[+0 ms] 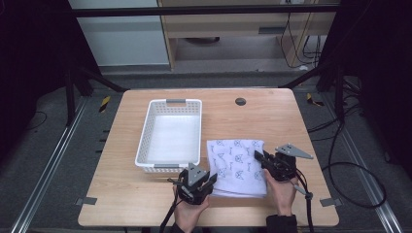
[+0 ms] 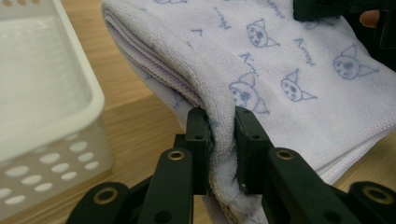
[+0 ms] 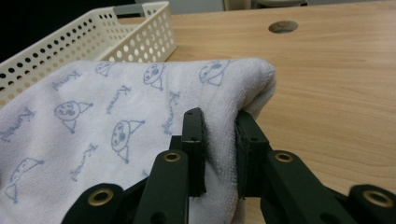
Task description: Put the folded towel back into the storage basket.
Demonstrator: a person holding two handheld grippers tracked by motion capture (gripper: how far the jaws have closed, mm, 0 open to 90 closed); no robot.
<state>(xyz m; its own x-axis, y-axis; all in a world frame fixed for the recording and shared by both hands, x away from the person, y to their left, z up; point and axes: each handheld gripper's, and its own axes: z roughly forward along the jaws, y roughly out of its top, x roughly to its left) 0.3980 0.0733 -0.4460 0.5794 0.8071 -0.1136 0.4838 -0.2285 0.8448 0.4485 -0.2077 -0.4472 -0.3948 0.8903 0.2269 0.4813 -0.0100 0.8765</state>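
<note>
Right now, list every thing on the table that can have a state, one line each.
towel: folded, pinched at two edges
basket: upright, nothing in it
left gripper: shut on the towel's edge
right gripper: shut on the towel's fold
table hole: capped with a dark plug

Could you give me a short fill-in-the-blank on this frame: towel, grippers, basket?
1. Both grippers are shut on the folded ____.
2. The left gripper pinches the towel on the side nearer the white ____.
3. The basket holds ____.
4. The right gripper grips the towel's ____ edge.

Missing words: towel; basket; nothing; right
</note>
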